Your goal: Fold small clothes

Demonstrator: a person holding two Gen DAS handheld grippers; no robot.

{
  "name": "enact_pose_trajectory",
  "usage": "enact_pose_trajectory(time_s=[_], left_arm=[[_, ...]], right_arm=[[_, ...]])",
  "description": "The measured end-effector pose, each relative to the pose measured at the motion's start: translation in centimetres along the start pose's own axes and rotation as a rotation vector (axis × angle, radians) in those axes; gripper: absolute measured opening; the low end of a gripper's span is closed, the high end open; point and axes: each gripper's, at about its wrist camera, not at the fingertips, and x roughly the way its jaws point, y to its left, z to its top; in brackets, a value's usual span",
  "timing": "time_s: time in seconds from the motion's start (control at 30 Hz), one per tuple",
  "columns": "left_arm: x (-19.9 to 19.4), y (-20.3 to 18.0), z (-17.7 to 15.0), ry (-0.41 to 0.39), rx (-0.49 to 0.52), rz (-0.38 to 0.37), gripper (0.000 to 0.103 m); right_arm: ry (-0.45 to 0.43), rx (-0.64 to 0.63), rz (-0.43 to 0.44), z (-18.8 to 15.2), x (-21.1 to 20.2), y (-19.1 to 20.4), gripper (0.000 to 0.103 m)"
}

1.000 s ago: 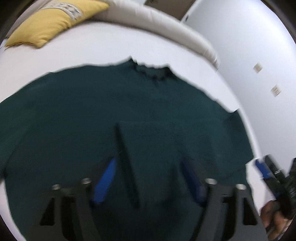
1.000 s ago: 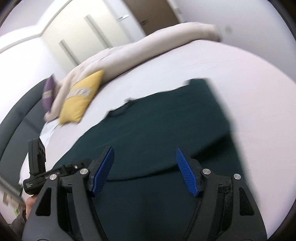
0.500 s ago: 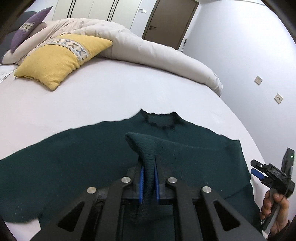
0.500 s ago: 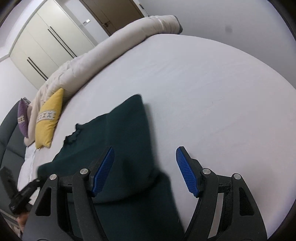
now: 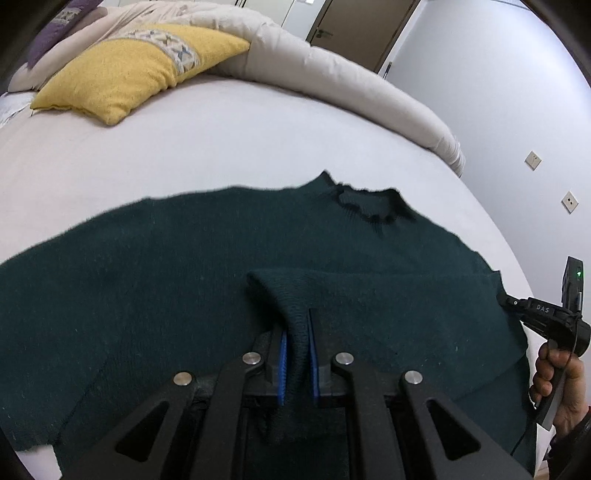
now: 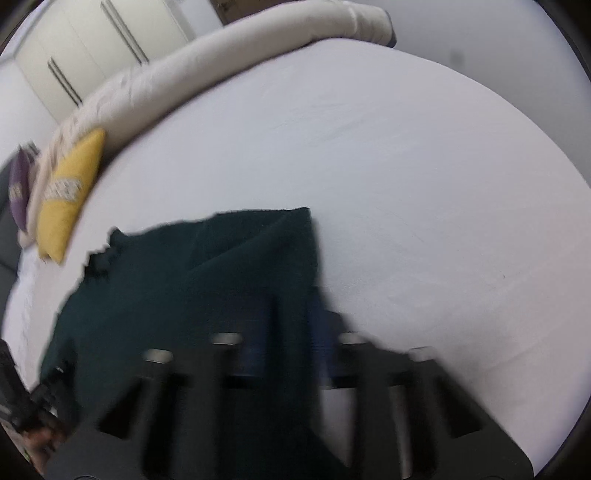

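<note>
bed (image 5: 229,140): white sheet | yellow cushion (image 5: 136,66) | rolled beige duvet (image 5: 351,85) | brown door (image 5: 354,26) | white wall (image 5: 498,92)

One second back the left gripper (image 5: 296,363) stood wide open over the dark green sweater (image 5: 147,288); half a second back it had closed on a raised fold of the knit, and now it grips that fold with the sweater's neckline farther up and to the right in its view. The right gripper (image 6: 286,354), wide open in both earlier pictures, now has its blue pads drawn much closer together at the sweater's right edge, though blur hides whether they clamp the cloth
</note>
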Motion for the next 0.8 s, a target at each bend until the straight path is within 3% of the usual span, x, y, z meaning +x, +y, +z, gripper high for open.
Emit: enact_pose_trajectory(time_s=[0.13,0.4,0.5,0.57,0.6,0.63,0.7,0.73,0.8], left_arm=[[0.1,-0.4,0.5,-0.036,0.015,0.000,0.010],[2.1,0.4,0.7,-0.004,-0.006,0.002,0.011],[2.0,0.6,0.9,-0.001,-0.012,0.002,0.013],[2.0,0.5,0.8,-0.001,-0.011,0.004,0.014],[2.0,0.6,0.8,-0.001,-0.009,0.004,0.014],[2.0,0.6,0.8,0.000,-0.009,0.003,0.014],[2.0,0.6,0.7,0.001,-0.013,-0.003,0.014],[2.0,0.7,0.7,0.001,-0.015,-0.009,0.014],[2.0,0.9,0.5,-0.003,-0.018,-0.017,0.014]], right_arm=[[-0.035,0.045,0.005,0.8,0.2,-1.1,0.005],[-0.050,0.114,0.066,0.7,2.1,-2.4,0.005],[-0.043,0.133,0.051,-0.8,-0.4,-3.0,0.018],[-0.052,0.122,0.024,-1.7,-1.9,-2.2,0.039],[-0.058,0.095,0.013,-2.3,-2.5,-0.9,0.058],[-0.057,0.062,0.005,-2.8,-2.8,0.0,0.061],[-0.001,-0.027,-0.019,-4.3,-2.2,1.8,0.056],[0.023,-0.064,-0.050,-5.0,-1.7,2.1,0.042],[-0.003,-0.110,-0.085,-5.6,-1.3,2.4,0.034]])
